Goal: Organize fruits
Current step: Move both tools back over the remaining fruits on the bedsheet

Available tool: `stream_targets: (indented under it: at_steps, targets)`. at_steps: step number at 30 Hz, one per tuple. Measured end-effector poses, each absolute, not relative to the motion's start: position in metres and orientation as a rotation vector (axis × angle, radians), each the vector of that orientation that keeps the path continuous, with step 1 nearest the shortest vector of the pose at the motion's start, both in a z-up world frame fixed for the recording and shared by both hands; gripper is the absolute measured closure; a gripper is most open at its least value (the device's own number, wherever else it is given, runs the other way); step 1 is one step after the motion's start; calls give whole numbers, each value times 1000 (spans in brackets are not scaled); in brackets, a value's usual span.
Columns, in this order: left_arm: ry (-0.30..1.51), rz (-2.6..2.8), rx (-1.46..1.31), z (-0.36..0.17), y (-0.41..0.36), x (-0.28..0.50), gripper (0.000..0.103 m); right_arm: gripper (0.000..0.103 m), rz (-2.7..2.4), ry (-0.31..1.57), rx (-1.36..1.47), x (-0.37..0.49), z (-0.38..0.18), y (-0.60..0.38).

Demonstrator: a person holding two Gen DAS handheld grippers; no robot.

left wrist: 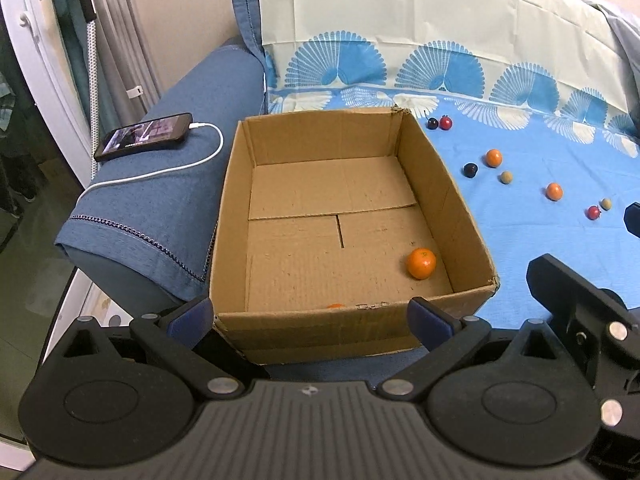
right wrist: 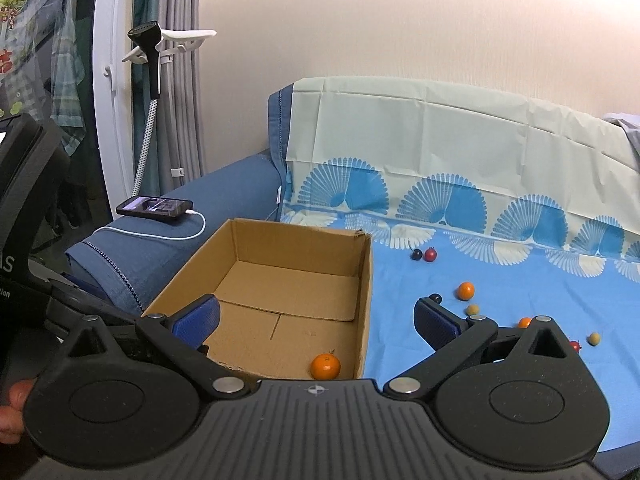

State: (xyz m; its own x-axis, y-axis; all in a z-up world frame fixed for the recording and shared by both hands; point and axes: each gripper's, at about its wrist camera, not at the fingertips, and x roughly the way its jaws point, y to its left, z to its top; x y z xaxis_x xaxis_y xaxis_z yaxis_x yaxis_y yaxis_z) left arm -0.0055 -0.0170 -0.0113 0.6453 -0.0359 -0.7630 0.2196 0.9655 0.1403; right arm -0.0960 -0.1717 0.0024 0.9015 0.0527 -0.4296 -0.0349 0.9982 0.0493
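Orange fruit (left wrist: 421,263) lies in the cardboard box (left wrist: 236,184) just ahead of the left gripper (left wrist: 312,312) — both grippers spread wide, empty. Next, likely, the right gripper (right wrist: 316,318) reaches past its right jaw for loose fruits (right wrist: 465,291) on the blue cloth (right wrist: 500,360).

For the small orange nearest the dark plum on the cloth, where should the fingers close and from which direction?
Across its widest middle, coming straight down. The small orange is round, sitting free on the flat blue cloth, apart from the dark plum and beige fruit, so open fingers likely fit either side.
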Motion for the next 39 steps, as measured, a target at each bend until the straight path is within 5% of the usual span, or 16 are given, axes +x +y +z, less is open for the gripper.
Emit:
stream_targets:
  at_steps: [30,39]
  targets:
    - [1002,-177,269,-27,-40,34,0,1,36,524,161,-66,-22,-199]
    - [833,-282,379,44,-87,43,0,1,-60,516,318,-60,-12,-256]
